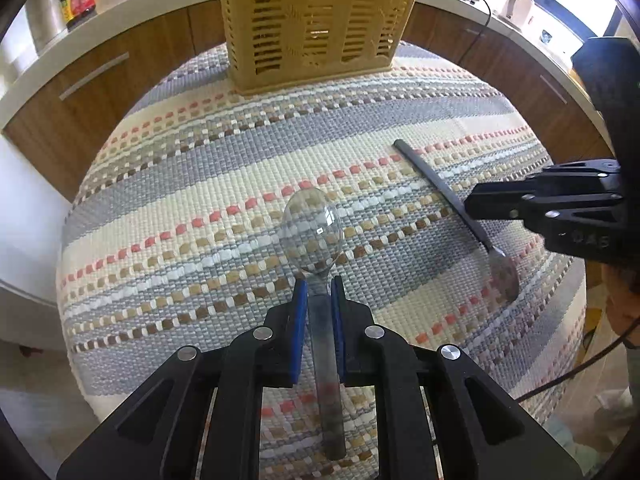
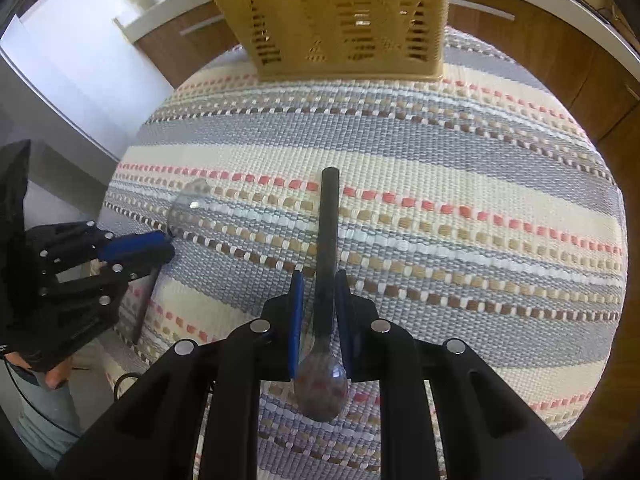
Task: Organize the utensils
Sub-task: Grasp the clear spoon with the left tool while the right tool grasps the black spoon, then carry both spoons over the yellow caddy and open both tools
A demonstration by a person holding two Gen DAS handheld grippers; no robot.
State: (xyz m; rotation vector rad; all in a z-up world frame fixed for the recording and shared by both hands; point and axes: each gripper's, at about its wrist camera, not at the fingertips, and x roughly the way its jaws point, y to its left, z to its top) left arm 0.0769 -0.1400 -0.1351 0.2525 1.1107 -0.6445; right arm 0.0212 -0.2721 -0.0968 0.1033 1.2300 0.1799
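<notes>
My left tongs (image 1: 319, 294) pinch the clear spoon (image 1: 312, 232); my right tongs (image 2: 320, 292) seemingly grip the dark-handled spoon (image 2: 326, 248). Next, carry both to the far yellow basket (image 1: 316, 20).

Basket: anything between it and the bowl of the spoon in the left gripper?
No. In the left wrist view only bare striped mat lies between the basket and the spoon clamped in the left gripper.

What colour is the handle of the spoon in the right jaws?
Black, on the black-handled spoon; the right wrist view shows it best.
</notes>
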